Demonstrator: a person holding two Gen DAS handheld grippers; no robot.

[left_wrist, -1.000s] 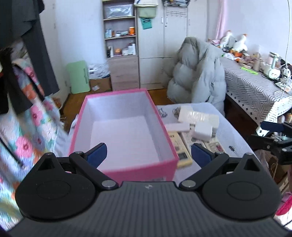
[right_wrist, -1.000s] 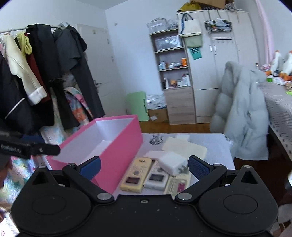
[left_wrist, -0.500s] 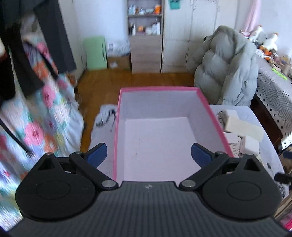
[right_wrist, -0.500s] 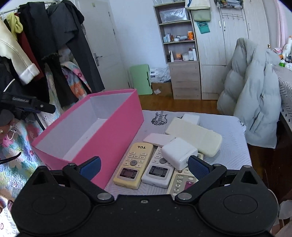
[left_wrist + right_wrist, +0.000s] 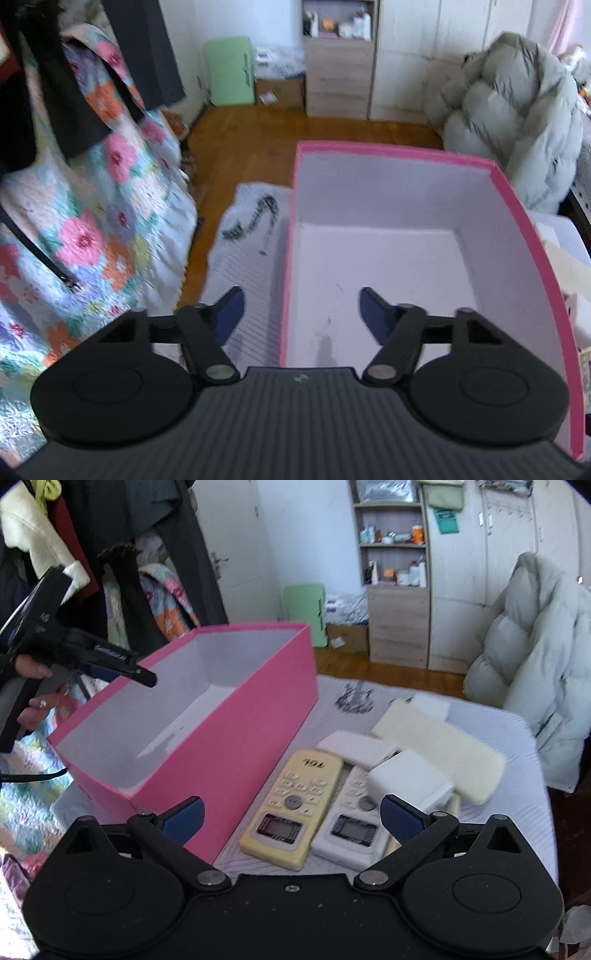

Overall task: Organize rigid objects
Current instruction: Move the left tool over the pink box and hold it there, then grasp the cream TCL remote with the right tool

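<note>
Two grippers in play, both over a small counter [image 5: 491, 720] covered with a pale quilted cloth.

Far left, right wrist view: person's hand [image 5: 31, 686] holds the left gripper [image 5: 122, 664], which reaches in over the near left wall of the pink box [image 5: 236, 738]. From the left wrist view, left gripper [image 5: 301, 308] straddles that wall: one blue finger outside over the cloth, the other inside over the white floor. Its fingers have just been narrowing; the box wall stands between them, but the pads do not touch it, so not clamped.

Pink box: open top, white inside, no items in it. Sits on the left part of the counter, long side running away from the cameras.

Just right of the box: yellow remote [image 5: 295, 805], lying flat, screen end nearest. Touching its right side, white remote [image 5: 351, 819], same orientation. White charger block [image 5: 410, 782] rests on the upper part of the white remote. Behind these, a flat white slab [image 5: 356, 747] and a long cream block [image 5: 439, 746]; a further white piece at the back edge, hard to identify.

Right gripper [image 5: 291, 818]: fingers spread wide, nothing in them, hovering low above the near ends of the two remotes.

Far right: grey puffer jacket [image 5: 543, 657] draped beside the counter.
</note>
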